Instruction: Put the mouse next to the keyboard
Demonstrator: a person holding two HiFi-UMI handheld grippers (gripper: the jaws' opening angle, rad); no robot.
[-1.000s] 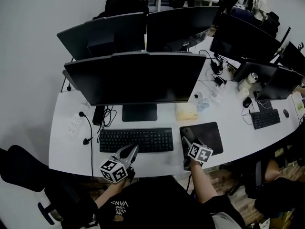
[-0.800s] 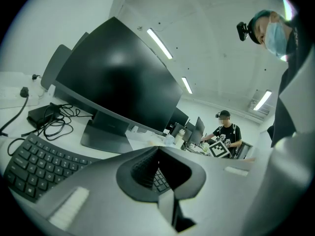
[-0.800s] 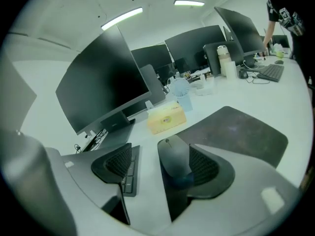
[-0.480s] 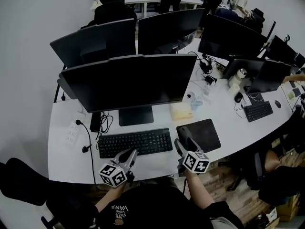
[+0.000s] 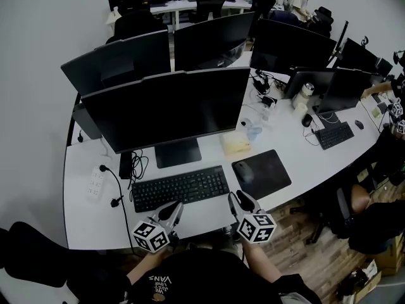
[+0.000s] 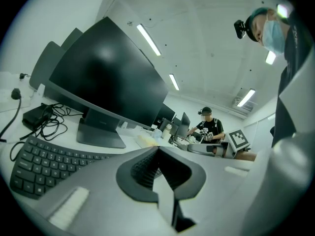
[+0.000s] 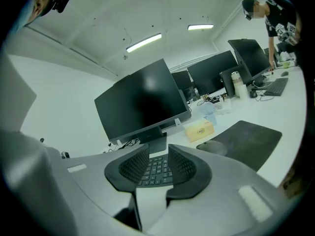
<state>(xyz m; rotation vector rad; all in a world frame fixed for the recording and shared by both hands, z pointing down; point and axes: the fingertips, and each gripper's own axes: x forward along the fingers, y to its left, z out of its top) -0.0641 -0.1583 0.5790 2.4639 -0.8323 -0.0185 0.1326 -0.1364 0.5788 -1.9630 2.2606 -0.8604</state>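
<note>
A dark mouse lies on the left part of a black mouse pad, to the right of the black keyboard. My right gripper hovers at the desk's front edge, between the keyboard and the pad, just short of the mouse. Its jaws are closing, with a narrow gap left and nothing between them. In the right gripper view the right gripper points at the keyboard, and the mouse sits to its right on the pad. My left gripper is shut and empty below the keyboard.
A large monitor stands behind the keyboard, with a yellow box to the right of its foot. A power strip and cables lie at the left. More monitors and a second keyboard fill the desk to the right.
My right gripper has drawn back from the mouse pad toward the desk's front edge, and its jaws have narrowed. The mouse now shows bare on the pad. The left gripper has hardly moved.
</note>
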